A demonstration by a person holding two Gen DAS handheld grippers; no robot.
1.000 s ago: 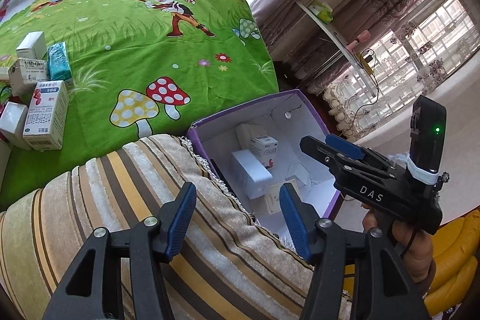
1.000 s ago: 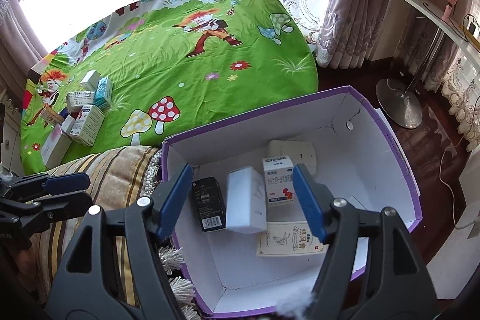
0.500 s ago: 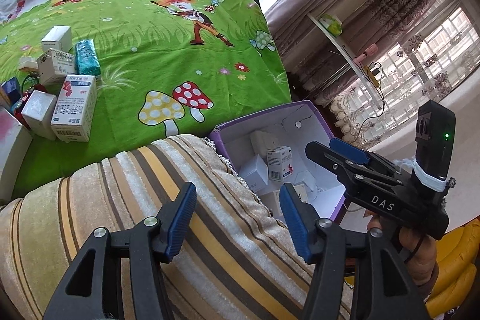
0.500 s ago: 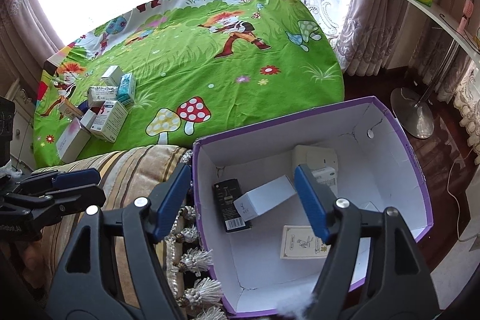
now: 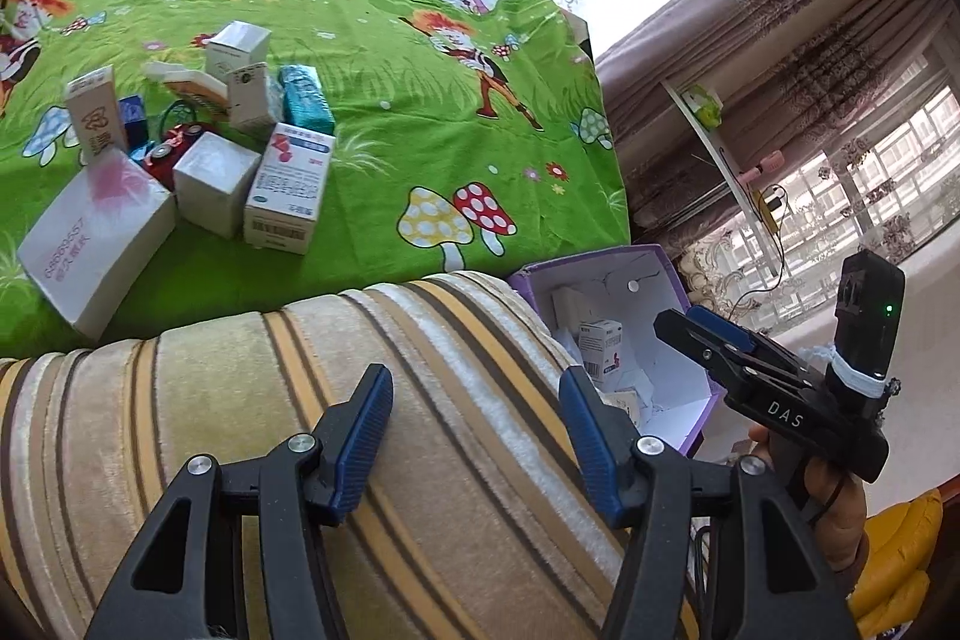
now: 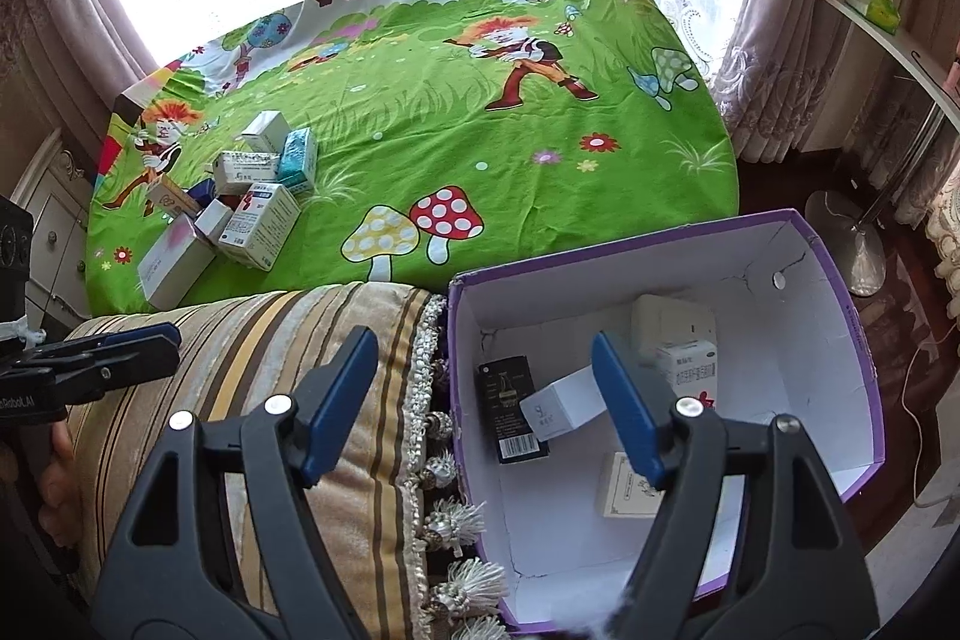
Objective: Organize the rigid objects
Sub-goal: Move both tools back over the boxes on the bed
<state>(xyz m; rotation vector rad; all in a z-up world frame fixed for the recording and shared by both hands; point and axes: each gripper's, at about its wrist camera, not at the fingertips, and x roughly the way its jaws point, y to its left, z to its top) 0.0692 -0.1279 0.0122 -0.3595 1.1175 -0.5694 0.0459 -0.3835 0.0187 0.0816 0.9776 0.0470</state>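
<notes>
**Next box: reach across to the pile**

Both tools empty. Our left gripper is spread wide above the striped cushion; our right gripper is also spread, nothing between the pads, hanging over the near-left edge of the purple bin. The bin already holds several pkgs, incl. a black box and a white carton.

The rest sits clustered on the green cloth, well apart from us, w/ the blue-white medicine box nearest. We'd say it's the easiest pick: approach w/ the left, straddle its narrow sides, squeeze squarely so it won't twist, and lift clear w/o nudging the grey carton just beside it.
</notes>
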